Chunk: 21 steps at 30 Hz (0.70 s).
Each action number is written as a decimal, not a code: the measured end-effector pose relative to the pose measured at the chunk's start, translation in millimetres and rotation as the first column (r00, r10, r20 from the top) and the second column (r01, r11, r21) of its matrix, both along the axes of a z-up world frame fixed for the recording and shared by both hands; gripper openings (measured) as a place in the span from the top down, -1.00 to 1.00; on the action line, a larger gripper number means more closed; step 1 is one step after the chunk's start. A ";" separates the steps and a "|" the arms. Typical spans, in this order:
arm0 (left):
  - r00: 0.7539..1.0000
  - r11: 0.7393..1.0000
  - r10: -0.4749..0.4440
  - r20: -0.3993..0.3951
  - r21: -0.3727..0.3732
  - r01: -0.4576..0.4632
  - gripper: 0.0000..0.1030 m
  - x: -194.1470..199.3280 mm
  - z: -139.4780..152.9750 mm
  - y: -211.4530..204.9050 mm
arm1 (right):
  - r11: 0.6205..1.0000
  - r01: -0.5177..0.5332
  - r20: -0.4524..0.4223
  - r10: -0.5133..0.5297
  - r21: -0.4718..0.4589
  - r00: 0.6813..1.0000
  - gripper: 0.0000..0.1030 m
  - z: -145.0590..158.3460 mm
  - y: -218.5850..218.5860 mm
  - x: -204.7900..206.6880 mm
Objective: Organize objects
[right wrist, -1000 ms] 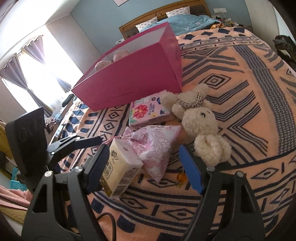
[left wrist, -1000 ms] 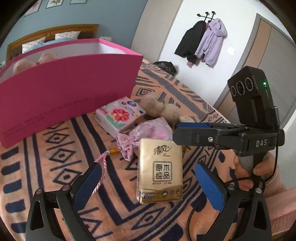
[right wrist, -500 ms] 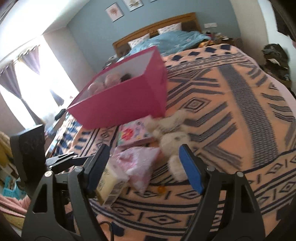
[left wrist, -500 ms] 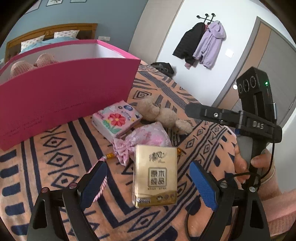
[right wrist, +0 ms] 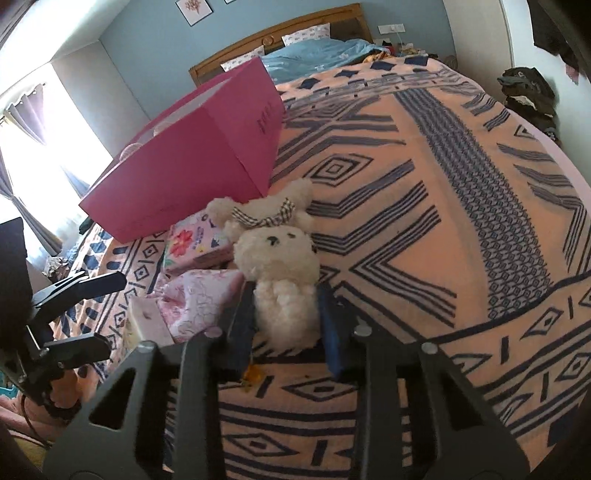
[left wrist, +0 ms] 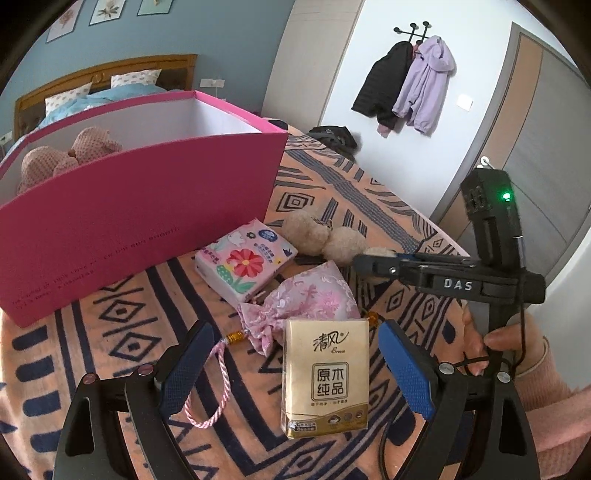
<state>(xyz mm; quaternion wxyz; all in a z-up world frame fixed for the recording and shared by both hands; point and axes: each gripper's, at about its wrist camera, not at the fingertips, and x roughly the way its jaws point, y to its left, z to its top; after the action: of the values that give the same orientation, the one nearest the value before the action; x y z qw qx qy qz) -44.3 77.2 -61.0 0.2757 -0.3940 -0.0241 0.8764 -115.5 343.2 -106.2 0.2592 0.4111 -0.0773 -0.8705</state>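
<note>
A cream teddy bear lies on the patterned bedspread; my right gripper is shut on its lower body. The bear also shows in the left wrist view, with the right gripper on it. My left gripper is open around a gold tissue pack, not touching it. A pink satin pouch with a cord and a floral tissue pack lie between them. A big pink box stands behind, holding a pinkish plush.
The pink box stands left of the bear in the right wrist view. Dark clothes lie at the bed's far right edge. Coats hang on the wall. A headboard and pillows are at the far end.
My right gripper has come down and shut on the teddy bear's lower body. My left gripper stayed open around the gold tissue pack, shifting only slightly.
</note>
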 end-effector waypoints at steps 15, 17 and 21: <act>0.995 0.998 -0.062 -0.082 -0.011 0.061 -0.79 -10.7 20.8 11.7 | 0.977 -0.211 -0.165 0.206 -0.014 0.965 0.71 59.5 -45.5 22.1; 0.994 0.998 -0.070 -0.084 -0.008 0.069 -0.78 -12.9 20.5 12.6 | 0.972 -0.231 -0.167 0.223 -0.030 0.960 0.71 62.6 -50.8 21.7; 0.992 0.996 -0.084 -0.091 0.013 0.085 -0.52 -14.6 20.7 12.1 | 0.957 -0.276 -0.172 0.259 -0.085 0.950 0.75 71.1 -57.8 21.1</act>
<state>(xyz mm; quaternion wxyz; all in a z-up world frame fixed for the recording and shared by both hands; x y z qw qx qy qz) -58.9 89.3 -40.4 0.3166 -0.3525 -0.0024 0.8806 -94.4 285.4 -35.1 0.4022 0.3323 -0.0467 -0.8518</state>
